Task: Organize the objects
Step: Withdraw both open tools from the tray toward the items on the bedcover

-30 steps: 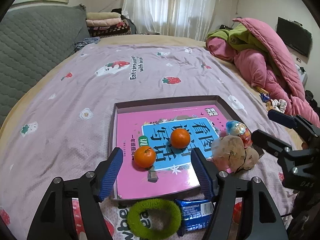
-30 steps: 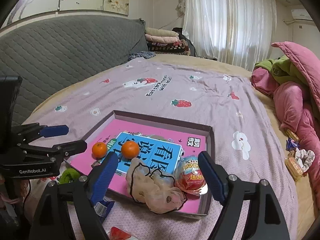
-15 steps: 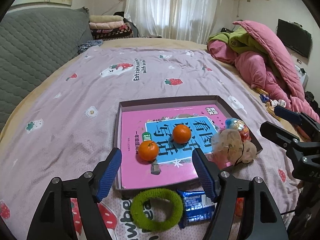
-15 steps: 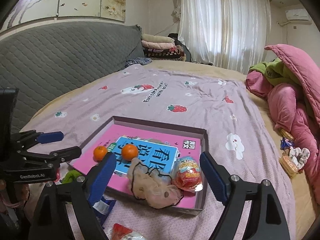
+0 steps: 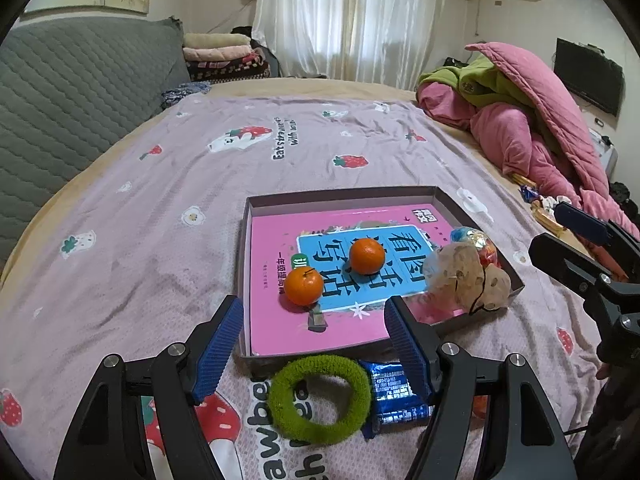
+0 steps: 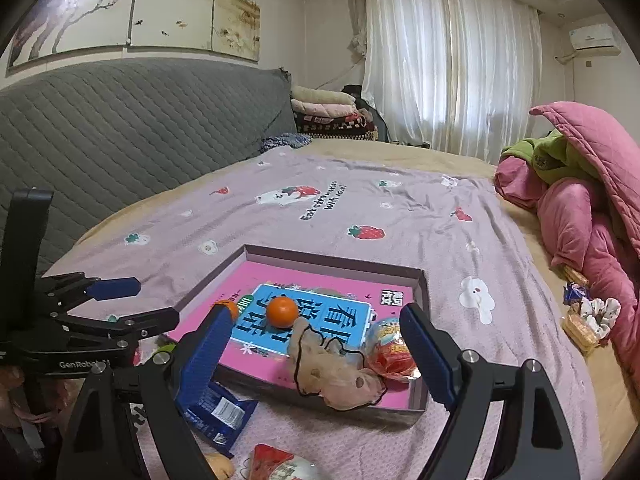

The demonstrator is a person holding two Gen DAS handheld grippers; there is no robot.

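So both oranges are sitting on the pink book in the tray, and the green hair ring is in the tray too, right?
Not quite. Both oranges do sit on the pink book in the tray, but the green hair ring lies on the bedsheet outside it, just beyond its near edge. The left wrist view shows this.

The left gripper (image 5: 314,338) stood wide open, nothing between its blue pads, and pointed down toward the near edge of the shallow box (image 5: 344,193). The right gripper (image 6: 316,346) was also wide open and empty, and hovered over the near corner of the same box. Seen from the right wrist, the left gripper was left of the box.
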